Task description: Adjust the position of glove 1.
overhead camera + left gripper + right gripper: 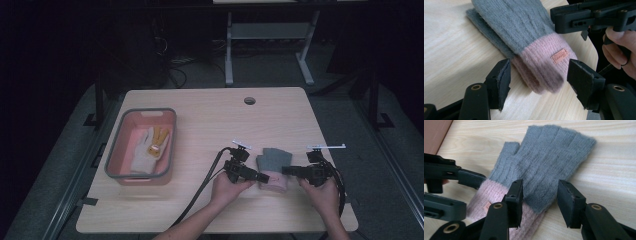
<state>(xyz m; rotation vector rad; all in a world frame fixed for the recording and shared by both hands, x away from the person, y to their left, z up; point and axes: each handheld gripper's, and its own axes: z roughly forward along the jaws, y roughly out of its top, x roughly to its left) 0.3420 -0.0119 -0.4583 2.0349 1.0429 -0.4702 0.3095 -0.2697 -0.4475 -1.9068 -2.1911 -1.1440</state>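
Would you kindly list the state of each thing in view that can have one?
Grey and pink gloves: a stacked pair, lying flat on the table, not gripped.
Left gripper: open, jaws on either side of the pink cuff, pads clear of it.
Right gripper: open, jaws on either side of the gloves' edge.
Bin: upright, holding a light glove and a yellow glove.

Left gripper [256, 175] and right gripper [289, 170]: black angular bodies, brass-ringed screws, dark padded jaws; black cables trailing; forearms seemingly bare.
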